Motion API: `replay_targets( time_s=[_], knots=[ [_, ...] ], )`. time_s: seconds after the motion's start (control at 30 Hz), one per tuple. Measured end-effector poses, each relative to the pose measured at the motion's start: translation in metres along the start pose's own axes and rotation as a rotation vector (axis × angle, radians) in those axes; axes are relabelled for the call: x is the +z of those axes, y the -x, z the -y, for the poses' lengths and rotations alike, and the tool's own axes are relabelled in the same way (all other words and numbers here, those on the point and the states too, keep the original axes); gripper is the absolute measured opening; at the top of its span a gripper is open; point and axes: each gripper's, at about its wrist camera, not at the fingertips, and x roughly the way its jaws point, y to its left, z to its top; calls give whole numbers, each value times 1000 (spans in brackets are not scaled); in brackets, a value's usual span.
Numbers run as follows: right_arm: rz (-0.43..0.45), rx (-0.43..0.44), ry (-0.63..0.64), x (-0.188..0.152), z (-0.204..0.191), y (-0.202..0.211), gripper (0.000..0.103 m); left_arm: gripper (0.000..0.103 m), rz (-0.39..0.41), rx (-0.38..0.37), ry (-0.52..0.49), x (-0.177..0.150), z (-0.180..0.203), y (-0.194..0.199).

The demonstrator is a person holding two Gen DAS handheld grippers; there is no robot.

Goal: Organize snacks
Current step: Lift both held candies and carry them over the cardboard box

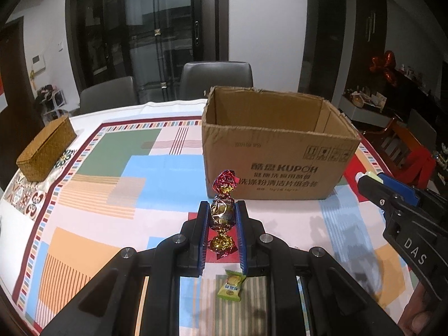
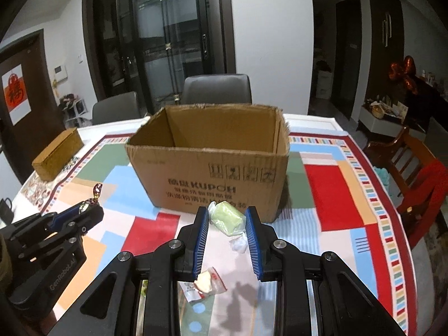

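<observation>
An open brown cardboard box stands on the patterned tablecloth; it also shows in the right wrist view. My left gripper is shut on a gold and red foil-wrapped candy, held above the table in front of the box. My right gripper is shut on a pale green snack in a clear wrapper, also just in front of the box. A small green-wrapped candy lies on the cloth under my left gripper. A clear packet with a pale snack lies under my right gripper.
A woven straw box sits at the table's left edge. Grey chairs stand behind the table. A wooden chair with red cloth stands at the right. My right gripper shows at the right of the left wrist view.
</observation>
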Motion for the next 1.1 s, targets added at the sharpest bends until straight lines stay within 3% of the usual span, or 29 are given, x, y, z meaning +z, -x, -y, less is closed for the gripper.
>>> replay_targets(
  time_s=[0.77,1.1],
  knots=[
    [85,-47,-13,45,10,39,29,19,54,-55,-51,50,12,23],
    [108,-48,-10,58,9,37,29,19,70,-73,-77,72,13,20]
  ],
)
